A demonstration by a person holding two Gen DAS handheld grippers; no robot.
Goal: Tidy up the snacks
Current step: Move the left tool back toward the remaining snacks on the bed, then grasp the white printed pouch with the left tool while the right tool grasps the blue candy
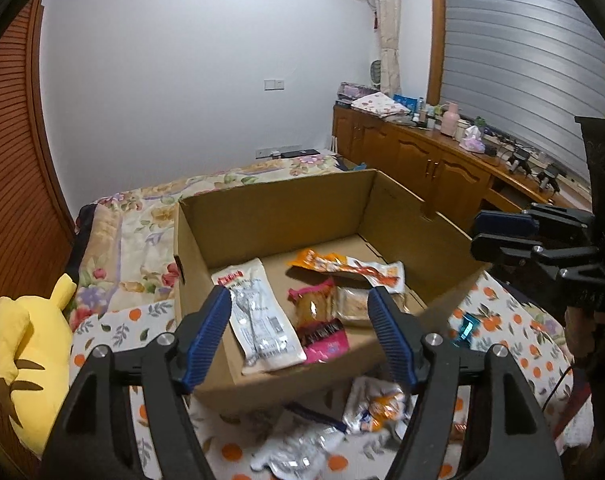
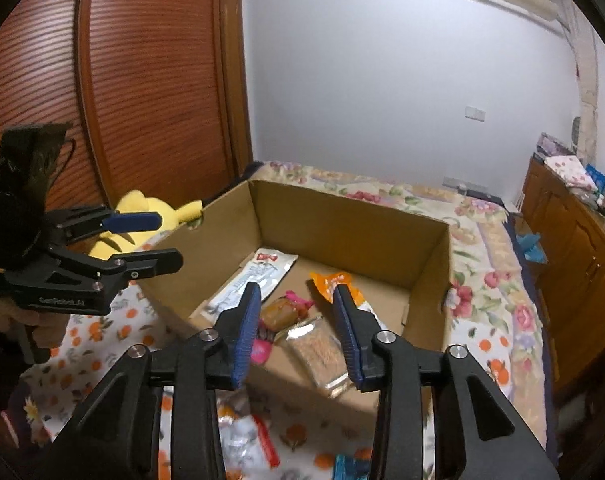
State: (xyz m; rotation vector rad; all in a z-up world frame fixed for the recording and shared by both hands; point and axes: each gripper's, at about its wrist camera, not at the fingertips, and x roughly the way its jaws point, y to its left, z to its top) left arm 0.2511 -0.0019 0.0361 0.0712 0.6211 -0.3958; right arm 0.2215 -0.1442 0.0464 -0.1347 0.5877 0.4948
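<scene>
One cardboard box point(image 1: 286, 208) holds four snack packets: one white pouch point(image 1: 258, 316), one orange-and-white packet point(image 1: 354, 268), one pink-wrapped cake point(image 1: 316, 308), one clear-wrapped biscuit point(image 1: 352, 304). At least two more packets point(image 1: 376, 404) lie outside on the bed. One yellow plush toy point(image 1: 26, 356) lies beside it.

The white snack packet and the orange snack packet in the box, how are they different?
The white snack packet lies by the left wall of the cardboard box; the orange snack packet lies farther back, toward the right. The white one is printed grey with a red label; the orange one turns white with red print at one end. The white one looks wider. Both lie flat on the box floor.
</scene>
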